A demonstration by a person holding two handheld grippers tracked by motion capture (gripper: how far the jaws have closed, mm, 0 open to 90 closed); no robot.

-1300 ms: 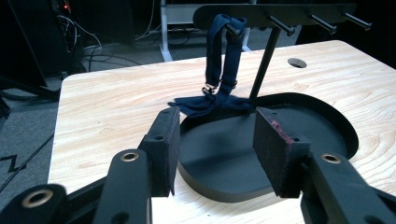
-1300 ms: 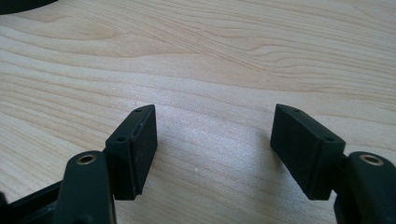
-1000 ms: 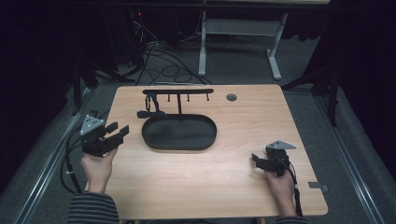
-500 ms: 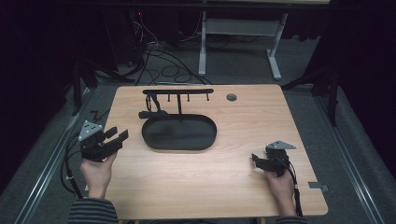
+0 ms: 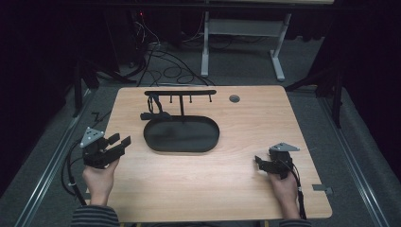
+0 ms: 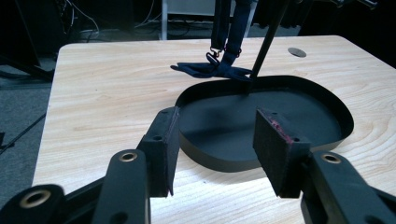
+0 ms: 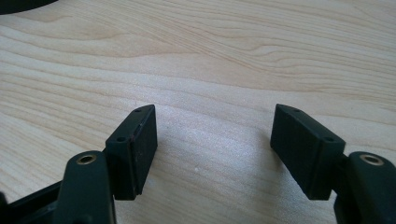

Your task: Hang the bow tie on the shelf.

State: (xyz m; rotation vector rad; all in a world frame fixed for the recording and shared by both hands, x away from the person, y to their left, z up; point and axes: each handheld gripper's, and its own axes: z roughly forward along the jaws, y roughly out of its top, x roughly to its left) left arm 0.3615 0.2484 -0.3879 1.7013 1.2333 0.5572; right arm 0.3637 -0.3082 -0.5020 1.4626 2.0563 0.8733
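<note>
A black oval tray lies at the middle of the wooden table, and a thin post rises from its far edge to a hook bar. A dark strap hangs from the bar's left end, its tip resting on the wood. My left gripper hovers at the table's left edge, open and empty. Its jaws point at the tray rim and the strap. My right gripper sits low over the front right of the table, open. Between its jaws is only bare wood.
A round cable hole sits in the table's far right part. A small metal bracket sticks out at the right edge. Cables and a white desk frame lie on the floor beyond the table.
My left gripper has drifted slightly toward the table's near edge, jaws as wide as before. The right gripper has not moved.
</note>
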